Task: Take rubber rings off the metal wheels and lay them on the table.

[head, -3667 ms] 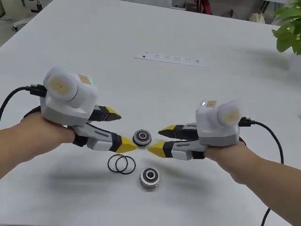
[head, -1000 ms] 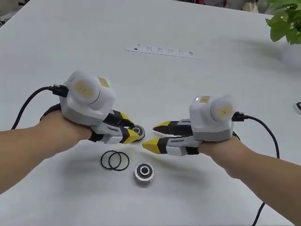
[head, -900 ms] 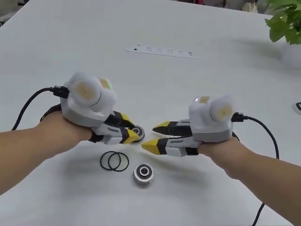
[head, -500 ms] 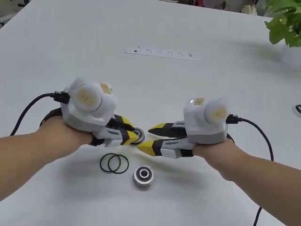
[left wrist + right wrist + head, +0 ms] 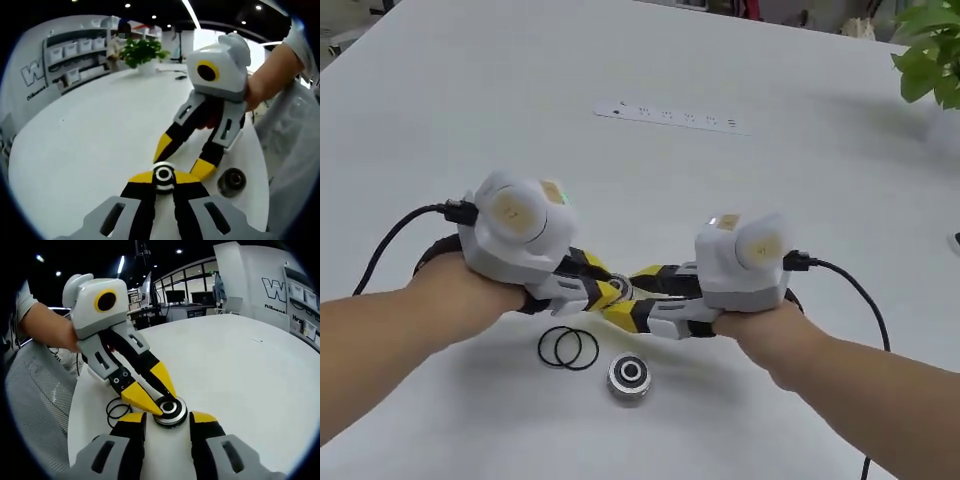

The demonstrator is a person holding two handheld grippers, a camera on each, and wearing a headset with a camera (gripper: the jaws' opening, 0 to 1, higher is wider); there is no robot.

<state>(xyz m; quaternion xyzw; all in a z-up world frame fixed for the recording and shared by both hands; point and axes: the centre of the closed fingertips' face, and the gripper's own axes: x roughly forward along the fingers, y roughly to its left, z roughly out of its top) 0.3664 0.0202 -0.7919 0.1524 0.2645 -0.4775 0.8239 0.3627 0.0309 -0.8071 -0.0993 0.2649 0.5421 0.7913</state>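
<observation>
Clamping one wheel, left gripper; right gripper jaws apart around it; second wheel and two rings on table.

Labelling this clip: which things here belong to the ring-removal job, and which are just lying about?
Job: metal wheel held in left gripper, open right gripper, loose metal wheel, two black rubber rings on the white table.
Lying about: white power strip, green leafy plant.

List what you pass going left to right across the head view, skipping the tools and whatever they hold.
rubber rings → loose metal wheel → green plant at the far right edge
</observation>
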